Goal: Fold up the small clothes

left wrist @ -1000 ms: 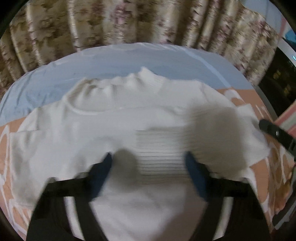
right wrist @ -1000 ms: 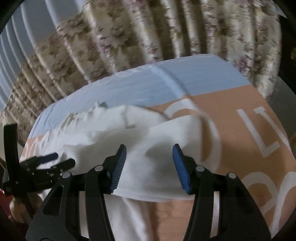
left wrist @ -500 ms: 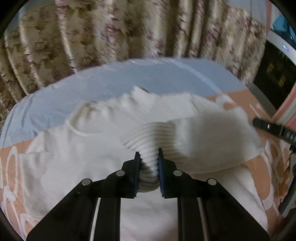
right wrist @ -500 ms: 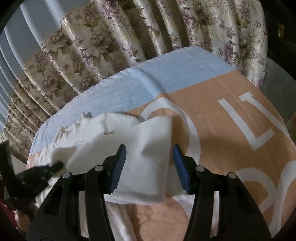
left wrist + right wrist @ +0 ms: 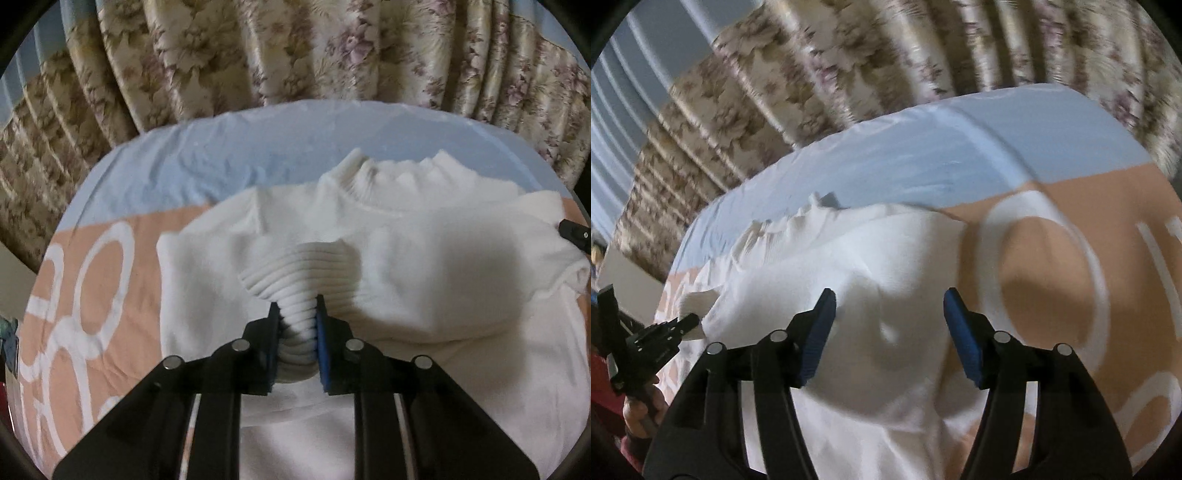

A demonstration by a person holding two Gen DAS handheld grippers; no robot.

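Observation:
A white knit sweater point(image 5: 436, 258) lies flat on the bed, its ribbed collar point(image 5: 388, 177) toward the curtain. My left gripper point(image 5: 297, 314) is shut on the ribbed sleeve cuff point(image 5: 299, 273), which bunches up between the blue pads over the sweater's chest. In the right wrist view the sweater point(image 5: 849, 258) spreads under my right gripper point(image 5: 890, 306). It stands open above the sweater's right side, and its pads press on nothing. The left gripper point(image 5: 683, 323) shows small at that view's left edge, held by a hand.
The bed has an orange cover with white lettering point(image 5: 92, 295) and a pale blue sheet point(image 5: 221, 158) farther back. Floral curtains point(image 5: 295, 48) hang close behind the bed. A hand with a red sleeve point(image 5: 639, 410) is at the lower left of the right wrist view.
My left gripper went from open over the cuff to shut on it, and the cuff has lifted with it across the sweater. My right gripper stayed open and shifted over the sweater's side.

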